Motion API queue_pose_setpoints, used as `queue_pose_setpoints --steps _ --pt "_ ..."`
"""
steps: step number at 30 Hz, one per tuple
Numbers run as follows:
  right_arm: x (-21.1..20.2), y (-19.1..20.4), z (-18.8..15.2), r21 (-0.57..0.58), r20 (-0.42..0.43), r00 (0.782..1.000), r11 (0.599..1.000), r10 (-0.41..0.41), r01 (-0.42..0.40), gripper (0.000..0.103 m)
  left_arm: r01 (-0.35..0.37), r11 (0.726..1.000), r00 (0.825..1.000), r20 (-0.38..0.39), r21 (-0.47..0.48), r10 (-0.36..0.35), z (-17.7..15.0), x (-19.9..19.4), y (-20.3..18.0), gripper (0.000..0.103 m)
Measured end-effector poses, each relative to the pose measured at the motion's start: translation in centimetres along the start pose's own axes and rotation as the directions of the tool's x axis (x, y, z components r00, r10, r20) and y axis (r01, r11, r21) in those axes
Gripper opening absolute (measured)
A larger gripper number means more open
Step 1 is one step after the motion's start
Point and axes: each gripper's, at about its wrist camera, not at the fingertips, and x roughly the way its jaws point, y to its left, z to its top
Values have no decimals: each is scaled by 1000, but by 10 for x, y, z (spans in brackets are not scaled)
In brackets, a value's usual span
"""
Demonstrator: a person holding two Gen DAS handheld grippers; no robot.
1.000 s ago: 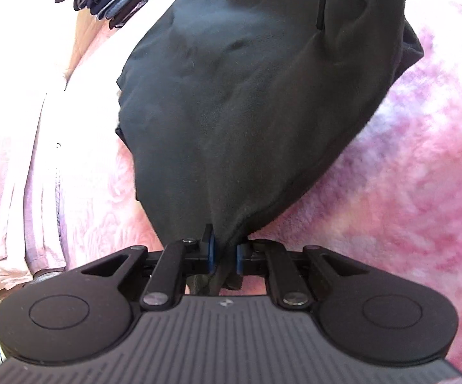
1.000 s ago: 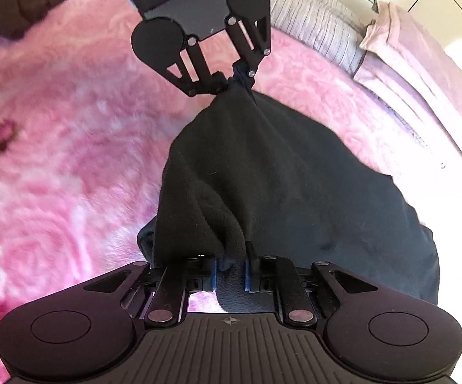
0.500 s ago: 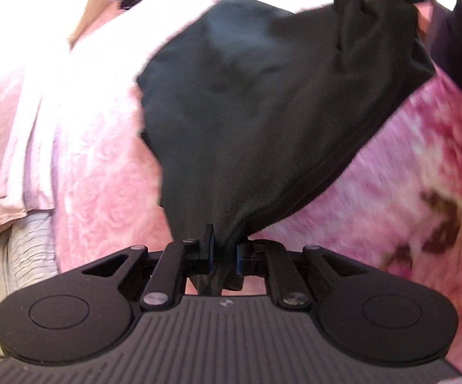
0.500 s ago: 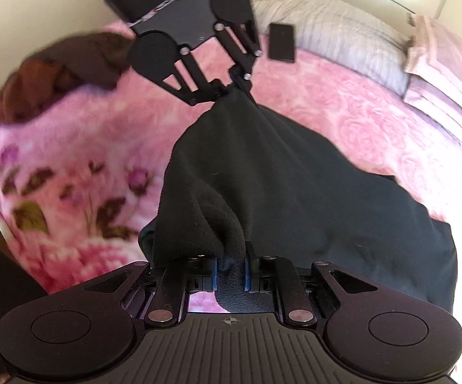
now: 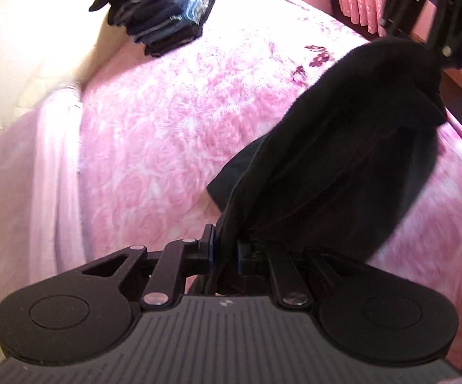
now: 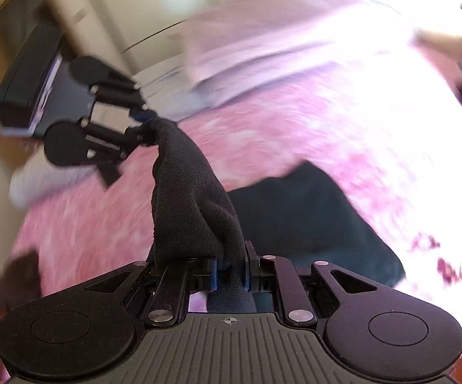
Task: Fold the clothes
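The black garment [image 5: 342, 172] hangs stretched over the pink blanket [image 5: 167, 121]. The left gripper [image 5: 226, 249] and the right gripper [image 6: 231, 270] each pinch a corner.

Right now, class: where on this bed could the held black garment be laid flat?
Bare pink blanket lies between the folded clothes stack, the pale sheet and the black garment both grippers hold. The stack's corner is crowded.

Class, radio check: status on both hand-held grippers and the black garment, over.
Left hand-held gripper shut on black fleece garment. Right hand-held gripper shut on it too. Garment lifted between them over pink blanket. Folded clothes stack well clear.
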Motion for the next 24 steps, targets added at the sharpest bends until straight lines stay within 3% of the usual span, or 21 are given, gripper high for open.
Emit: queue_pose_setpoints --steps 5,9,10,11,13,17,24 --pt "34 -89 -5 259 -31 999 966 35 -25 13 90 995 994 -60 -35 -92 35 97 8 18" --pt "63 -151 -21 476 -57 996 879 75 -39 14 93 989 987 -117 -119 -107 36 153 16 31" --pt "65 -159 -22 499 -60 997 866 54 -17 21 91 985 987 -120 -145 -109 35 158 25 31" --pt "66 -167 -23 522 -64 997 853 34 5 38 89 980 987 -119 -181 -112 31 156 31 31" --pt "60 -177 -26 549 -59 998 835 -14 44 51 85 964 986 -115 -253 -117 23 153 43 31" --pt "44 -177 -30 564 -31 998 823 -55 63 51 54 917 983 -142 -394 -119 -15 133 59 30" --pt "58 -177 -31 610 7 996 789 -93 70 52 35 762 964 -180 -646 -197 -92 131 50 30"
